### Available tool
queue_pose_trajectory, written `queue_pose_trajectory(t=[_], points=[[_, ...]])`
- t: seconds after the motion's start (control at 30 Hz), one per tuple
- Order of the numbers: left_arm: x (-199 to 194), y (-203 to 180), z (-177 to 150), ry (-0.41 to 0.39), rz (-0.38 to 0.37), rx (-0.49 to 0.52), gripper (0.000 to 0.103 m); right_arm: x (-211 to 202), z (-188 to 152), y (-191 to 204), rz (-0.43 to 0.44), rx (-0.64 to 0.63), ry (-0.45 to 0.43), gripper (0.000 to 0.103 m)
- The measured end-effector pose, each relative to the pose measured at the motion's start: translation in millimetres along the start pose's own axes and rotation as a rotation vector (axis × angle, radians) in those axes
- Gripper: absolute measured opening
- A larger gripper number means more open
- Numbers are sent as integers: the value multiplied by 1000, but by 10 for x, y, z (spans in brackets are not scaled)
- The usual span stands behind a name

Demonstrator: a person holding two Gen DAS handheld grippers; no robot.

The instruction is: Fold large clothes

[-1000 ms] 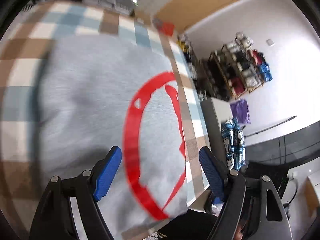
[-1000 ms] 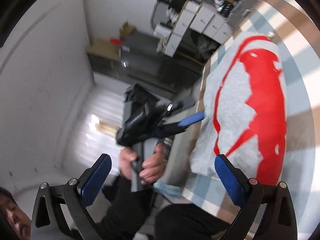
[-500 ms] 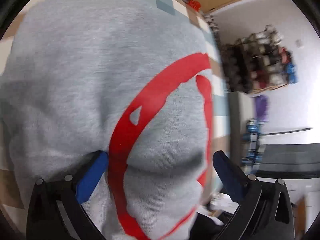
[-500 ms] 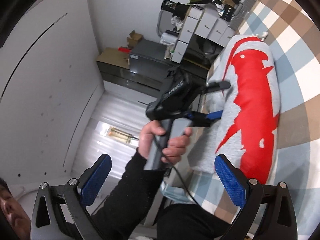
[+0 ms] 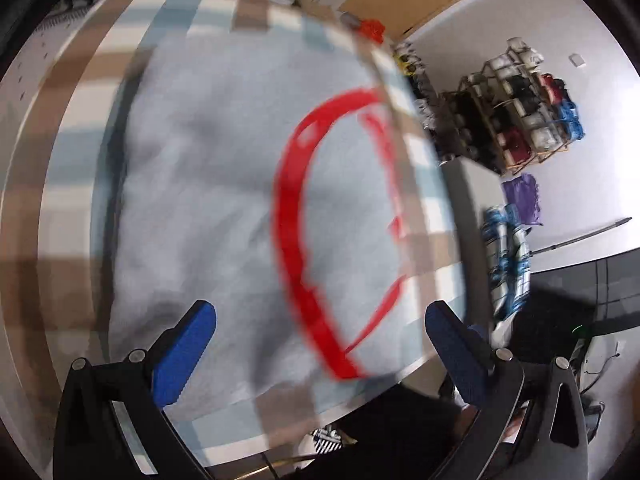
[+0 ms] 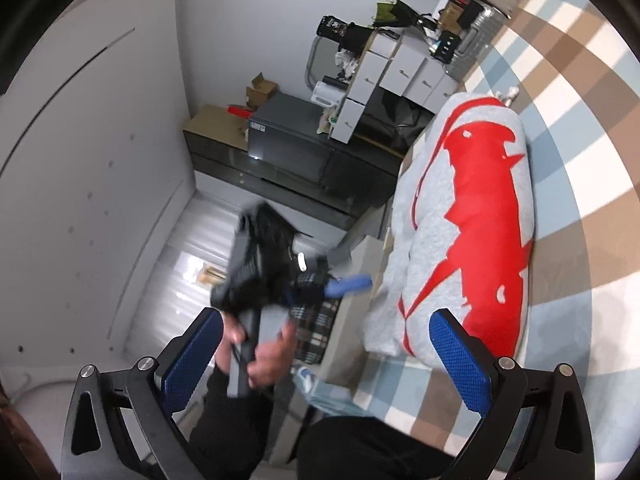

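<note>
Lifted off the grey sweatshirt [image 5: 208, 200] since half a second ago, the left gripper [image 5: 316, 344] hovers spread and empty – like the right gripper [image 6: 328, 356] – above the folded bundle on the checked cloth [image 6: 568, 128], probably to judge the fold.

Black tongs [image 5: 320, 344] with blue textured pads [image 6: 460, 364], silver screws, black sleeve [image 6: 224, 420].

Ahead of your left claw: the folded grey fleece sweatshirt [image 5: 208, 208] looks soft, matt and nubbly; its red print [image 6: 488, 216] is smooth and flat. Beneath it, the brown-and-blue checked tablecloth [image 6: 592, 184] is matt woven cloth. Your right claw's blue finger pads [image 6: 460, 360] are knurled plastic.
</note>
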State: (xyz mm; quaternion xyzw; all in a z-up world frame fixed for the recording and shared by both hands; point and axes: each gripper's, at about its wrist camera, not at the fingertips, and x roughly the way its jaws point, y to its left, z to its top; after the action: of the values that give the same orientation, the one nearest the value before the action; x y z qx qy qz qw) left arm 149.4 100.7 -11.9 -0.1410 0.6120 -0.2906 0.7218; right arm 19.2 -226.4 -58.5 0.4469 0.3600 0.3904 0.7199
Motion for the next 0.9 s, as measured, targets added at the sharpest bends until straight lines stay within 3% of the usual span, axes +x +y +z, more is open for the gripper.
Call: queue_pose_trajectory(t=[0.13, 0.37, 0.47, 0.57, 0.63, 0.77, 0.83, 0.9], points=[[353, 431, 13, 23, -69, -115, 102, 255, 195, 199, -54, -26, 23, 103], [359, 481, -2, -56, -96, -49, 102, 995, 840, 406, -318, -133, 190, 103], [350, 517, -27, -81, -128, -33, 102, 1419, 1160, 358, -544, -167, 258, 103], [237, 606, -52, -104, -181, -29, 102, 1928, 1299, 399, -974, -455, 329, 103], [229, 626, -34, -63, -206, 0, 102, 2330, 1287, 305, -1101, -612, 439, 103], [235, 645, 30, -58, -239, 8, 102, 2855, 1140, -93, -1169, -638, 698, 101], [253, 627, 62, -55, -233, 38, 102, 2952, 1074, -222, -1205, -681, 750, 102], [269, 601, 93, -45, -227, 62, 102, 2980, 1113, -325, -1201, -628, 756, 103]])
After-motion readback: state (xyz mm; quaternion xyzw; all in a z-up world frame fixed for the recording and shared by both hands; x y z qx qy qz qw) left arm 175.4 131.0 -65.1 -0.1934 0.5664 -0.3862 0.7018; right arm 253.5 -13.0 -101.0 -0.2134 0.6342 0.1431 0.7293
